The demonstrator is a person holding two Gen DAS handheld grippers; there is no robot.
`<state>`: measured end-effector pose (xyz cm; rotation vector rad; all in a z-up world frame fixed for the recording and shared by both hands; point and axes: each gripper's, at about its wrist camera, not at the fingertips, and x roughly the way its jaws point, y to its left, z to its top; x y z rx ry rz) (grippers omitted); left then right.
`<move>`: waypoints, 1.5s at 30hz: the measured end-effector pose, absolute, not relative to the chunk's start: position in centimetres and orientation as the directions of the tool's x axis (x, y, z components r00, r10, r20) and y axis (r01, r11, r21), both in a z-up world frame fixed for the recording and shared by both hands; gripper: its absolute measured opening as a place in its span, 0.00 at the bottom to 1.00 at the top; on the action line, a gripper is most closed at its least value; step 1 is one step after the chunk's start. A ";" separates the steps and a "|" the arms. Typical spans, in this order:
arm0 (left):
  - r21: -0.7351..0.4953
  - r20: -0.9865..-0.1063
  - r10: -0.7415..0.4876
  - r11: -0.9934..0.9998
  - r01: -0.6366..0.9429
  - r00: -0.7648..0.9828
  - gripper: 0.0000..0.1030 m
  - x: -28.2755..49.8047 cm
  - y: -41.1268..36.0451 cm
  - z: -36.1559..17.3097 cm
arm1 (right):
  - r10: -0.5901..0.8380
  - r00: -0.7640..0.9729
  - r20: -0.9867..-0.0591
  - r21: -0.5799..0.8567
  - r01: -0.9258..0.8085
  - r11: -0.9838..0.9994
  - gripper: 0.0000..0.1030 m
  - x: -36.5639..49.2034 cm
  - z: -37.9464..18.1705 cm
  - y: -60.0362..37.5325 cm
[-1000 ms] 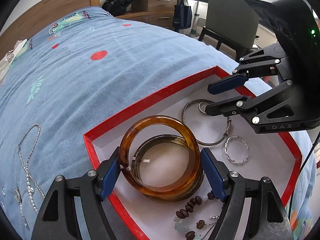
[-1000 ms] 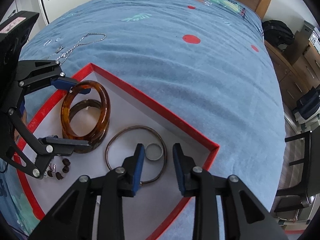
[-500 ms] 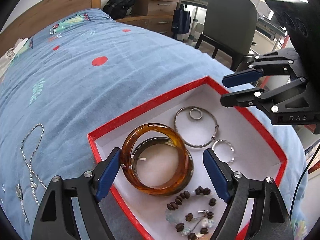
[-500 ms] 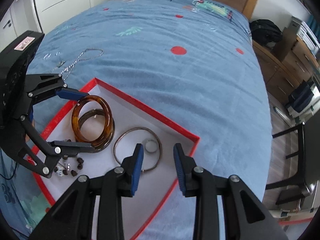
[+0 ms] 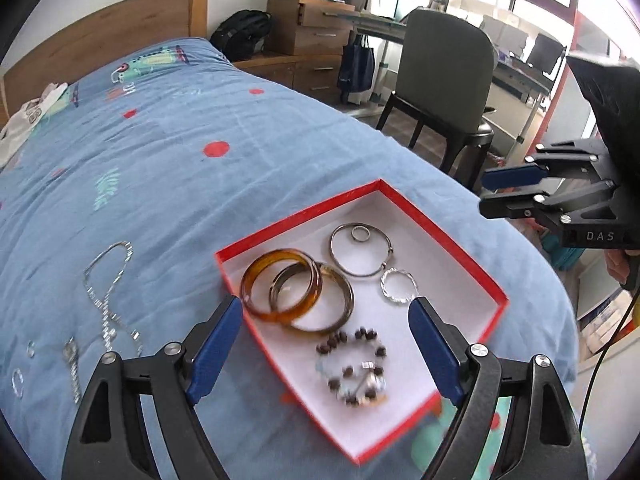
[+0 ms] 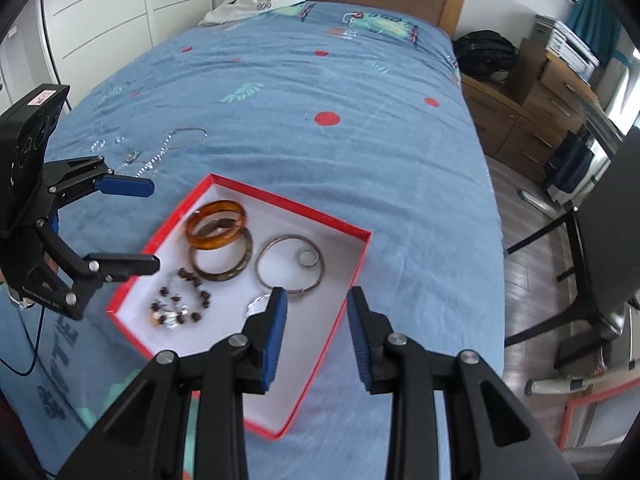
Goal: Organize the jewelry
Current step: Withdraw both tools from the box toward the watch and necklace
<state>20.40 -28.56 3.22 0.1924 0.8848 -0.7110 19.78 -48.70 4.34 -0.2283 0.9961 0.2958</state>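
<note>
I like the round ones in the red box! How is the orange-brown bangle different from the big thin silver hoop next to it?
The amber bangle is thick, glossy and orange-brown; the silver hoop is thin grey metal. The amber bangle leans on a darker bangle, while the silver hoop lies flat on the box floor with a small ring inside it. Both are round and lie in the red box, with no gripper touching them.
</note>
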 end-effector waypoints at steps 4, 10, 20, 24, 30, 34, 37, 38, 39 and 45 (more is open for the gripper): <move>-0.115 -0.747 -0.487 0.766 0.633 0.453 0.81 17.9 -25.8 5.1 | 0.139 0.523 -0.841 -0.044 -0.322 0.946 0.29 17.0 6.0 -47.7; -0.108 -0.714 -0.479 0.797 0.595 0.512 0.82 13.6 -19.2 8.0 | 0.149 0.554 -0.819 -0.028 -0.298 0.954 0.29 12.3 9.1 -44.1; -0.081 -0.675 -0.359 0.904 0.419 0.645 0.83 7.6 -3.5 10.1 | 0.209 0.607 -0.767 -0.004 -0.331 0.944 0.29 6.2 13.5 -35.7; -0.067 -0.667 -0.282 0.945 0.321 0.690 0.83 6.4 2.4 10.2 | 0.246 0.627 -0.740 0.022 -0.344 0.939 0.29 5.5 14.3 -32.5; -0.062 -0.673 -0.181 0.980 0.189 0.717 0.83 6.2 9.6 9.2 | 0.273 0.636 -0.721 0.055 -0.341 0.939 0.29 7.0 13.6 -28.7; -0.070 -0.692 -0.150 0.987 0.142 0.706 0.83 7.6 11.7 7.5 | 0.289 0.636 -0.715 0.100 -0.316 0.943 0.29 8.9 12.0 -27.3; -0.082 -0.711 -0.143 0.989 0.121 0.689 0.83 9.4 11.9 5.9 | 0.290 0.623 -0.726 0.125 -0.296 0.947 0.29 11.0 10.1 -26.8; -0.091 -0.717 -0.147 0.989 0.118 0.681 0.83 10.1 11.9 5.3 | 0.292 0.615 -0.732 0.136 -0.288 0.948 0.29 12.0 9.2 -26.8; -0.097 -0.722 -0.150 0.989 0.116 0.675 0.83 10.5 11.8 4.9 | 0.290 0.610 -0.738 0.139 -0.283 0.949 0.29 12.7 8.6 -26.8; -0.117 -0.749 -0.183 0.982 0.145 0.636 0.82 14.8 9.1 2.0 | 0.281 0.579 -0.766 0.162 -0.250 0.955 0.29 17.2 4.4 -26.5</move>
